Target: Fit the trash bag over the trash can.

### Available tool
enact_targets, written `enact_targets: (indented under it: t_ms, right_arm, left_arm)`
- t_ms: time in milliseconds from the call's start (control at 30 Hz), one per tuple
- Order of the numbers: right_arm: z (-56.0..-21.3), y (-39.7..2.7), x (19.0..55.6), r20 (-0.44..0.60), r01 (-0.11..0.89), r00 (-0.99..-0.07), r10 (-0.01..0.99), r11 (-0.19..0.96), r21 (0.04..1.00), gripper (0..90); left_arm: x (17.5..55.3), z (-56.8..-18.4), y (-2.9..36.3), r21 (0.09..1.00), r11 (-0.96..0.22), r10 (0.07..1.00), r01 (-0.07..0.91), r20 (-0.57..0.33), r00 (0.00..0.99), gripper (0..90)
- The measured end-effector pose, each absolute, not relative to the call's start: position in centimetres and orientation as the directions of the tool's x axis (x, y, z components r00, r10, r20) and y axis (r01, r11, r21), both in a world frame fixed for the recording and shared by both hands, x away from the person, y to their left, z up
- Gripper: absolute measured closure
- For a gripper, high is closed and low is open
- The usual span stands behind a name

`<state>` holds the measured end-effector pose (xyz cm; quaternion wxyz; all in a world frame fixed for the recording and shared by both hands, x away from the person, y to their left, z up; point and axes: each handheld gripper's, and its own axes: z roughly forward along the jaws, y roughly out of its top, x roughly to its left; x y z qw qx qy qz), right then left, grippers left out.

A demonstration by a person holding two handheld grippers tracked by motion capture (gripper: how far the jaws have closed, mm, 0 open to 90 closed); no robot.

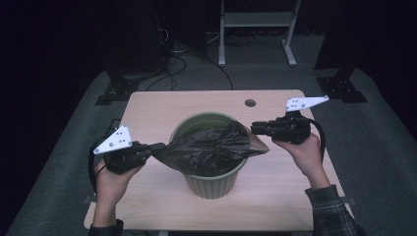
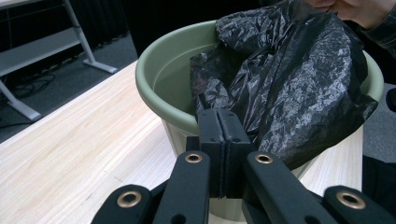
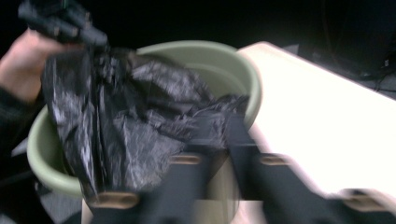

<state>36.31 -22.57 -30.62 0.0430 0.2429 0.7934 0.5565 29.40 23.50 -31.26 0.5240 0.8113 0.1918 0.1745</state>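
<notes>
A green round bin (image 1: 211,187) stands mid-table with a crumpled black plastic bag (image 1: 211,147) lying across its mouth. My left gripper (image 1: 160,146) is at the bin's left side, jaws pressed together on the bag's left edge, which is pulled out over the rim. In the left gripper view its jaws (image 2: 219,114) pinch the bag (image 2: 289,79) in front of the bin (image 2: 154,79). My right gripper (image 1: 253,129) hovers at the bin's right rim. The right gripper view is blurred: its jaws (image 3: 219,126) stand a little apart with the bag's edge (image 3: 126,116) at them.
The pale wooden table (image 1: 147,108) has a round cable hole (image 1: 250,103) at the back. Beyond the table stand a white frame (image 1: 255,29) and dark stands on a grey floor. A cable trails from each gripper.
</notes>
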Motion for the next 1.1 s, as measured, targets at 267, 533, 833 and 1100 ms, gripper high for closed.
enact_targets:
  t_ms: [267,533,833,1100]
  right_arm:
    - [-30.3,-22.0,35.6,0.227,0.334,-0.895,0.383,0.24,0.911,39.9]
    - [-31.4,-20.9,34.8,0.16,0.311,-0.893,0.42,0.32,0.895,88.6]
    - [-32.0,-22.4,32.2,0.109,0.285,-0.89,0.444,0.354,0.891,90.0]
    - [-34.8,-24.5,29.8,0.109,0.333,-0.87,0.481,0.409,0.85,90.0]
  left_arm:
    - [29.4,-31.3,23.0,0.915,-0.383,0.485,0.124,0.085,0.871,89.2]
    - [28.9,-31.3,23.1,0.916,-0.382,0.484,0.124,0.084,0.871,89.2]
    - [27.4,-31.4,23.8,0.906,-0.401,0.485,0.134,0.085,0.871,89.2]
    - [26.3,-32.6,25.2,0.892,-0.411,0.508,0.187,0.053,0.86,85.2]
